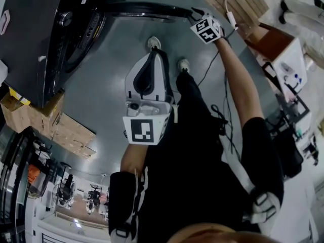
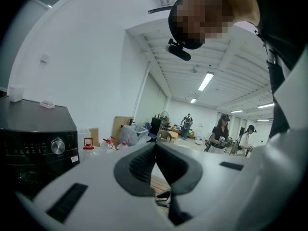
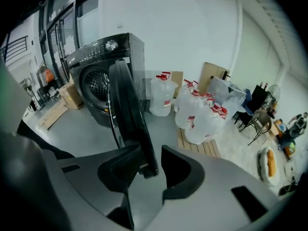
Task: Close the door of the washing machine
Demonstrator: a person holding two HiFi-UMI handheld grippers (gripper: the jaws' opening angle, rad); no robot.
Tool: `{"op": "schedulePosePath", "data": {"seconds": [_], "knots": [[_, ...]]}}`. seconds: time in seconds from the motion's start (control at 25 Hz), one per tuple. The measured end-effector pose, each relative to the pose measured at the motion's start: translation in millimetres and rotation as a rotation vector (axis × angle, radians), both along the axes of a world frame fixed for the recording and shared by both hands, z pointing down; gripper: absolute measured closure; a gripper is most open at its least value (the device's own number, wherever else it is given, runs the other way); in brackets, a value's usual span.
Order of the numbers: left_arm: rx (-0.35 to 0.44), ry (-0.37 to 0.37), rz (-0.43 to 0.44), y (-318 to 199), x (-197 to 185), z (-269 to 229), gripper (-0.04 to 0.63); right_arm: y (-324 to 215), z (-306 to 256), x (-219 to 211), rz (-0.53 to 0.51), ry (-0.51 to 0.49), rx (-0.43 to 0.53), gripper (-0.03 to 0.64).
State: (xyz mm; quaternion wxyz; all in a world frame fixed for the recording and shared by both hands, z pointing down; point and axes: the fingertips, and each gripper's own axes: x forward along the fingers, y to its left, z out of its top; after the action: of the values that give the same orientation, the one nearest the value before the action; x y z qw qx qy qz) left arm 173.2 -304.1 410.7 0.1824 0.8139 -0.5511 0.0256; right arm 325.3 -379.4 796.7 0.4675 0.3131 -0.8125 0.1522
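Firstly, in the head view the black washing machine (image 1: 35, 39) stood at the upper left. Its door (image 1: 144, 9) hung wide open along the top edge of the picture. The right claw (image 1: 195, 14) was at the free edge of that door, and the left claw (image 1: 151, 54) hovered over the grey floor (image 1: 101, 100), well apart from the machine. Each marker cube showed only black and white squares, no letters.

Then, in the left gripper view, the left claw (image 2: 155, 146) was pressed together with nothing in it. The washing machine (image 2: 33, 143) was at the left with a round knob (image 2: 57, 146); the print on its panel was too small to read.

Finally, in the right gripper view, the right claw (image 3: 149, 160) was spread, and the door (image 3: 127, 105) edge stood between its pads, against the left one and clear of the right one. Behind it, water jugs (image 3: 202, 114) carried red and white labels that could not be read.
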Motion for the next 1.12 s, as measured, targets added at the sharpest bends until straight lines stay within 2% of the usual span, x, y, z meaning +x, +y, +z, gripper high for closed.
{"op": "schedulePosePath", "data": {"seconds": [0.24,0.6,0.8,1.12], "knots": [[-0.013,0.005,-0.013,0,-5,8,0.589,-2,11,-5,-0.024,0.013,-0.032,0.513],[-0.013,0.023,-0.029,7,-10,13,0.589,5,15,-11,-0.033,0.029,-0.024,0.540],[-0.009,0.023,-0.038,20,-5,13,0.589,23,17,-13,-0.067,0.032,-0.032,0.549],[0.018,0.013,-0.117,67,-15,-2,0.589,77,18,-31,-0.124,0.020,-0.044,0.561]]}}
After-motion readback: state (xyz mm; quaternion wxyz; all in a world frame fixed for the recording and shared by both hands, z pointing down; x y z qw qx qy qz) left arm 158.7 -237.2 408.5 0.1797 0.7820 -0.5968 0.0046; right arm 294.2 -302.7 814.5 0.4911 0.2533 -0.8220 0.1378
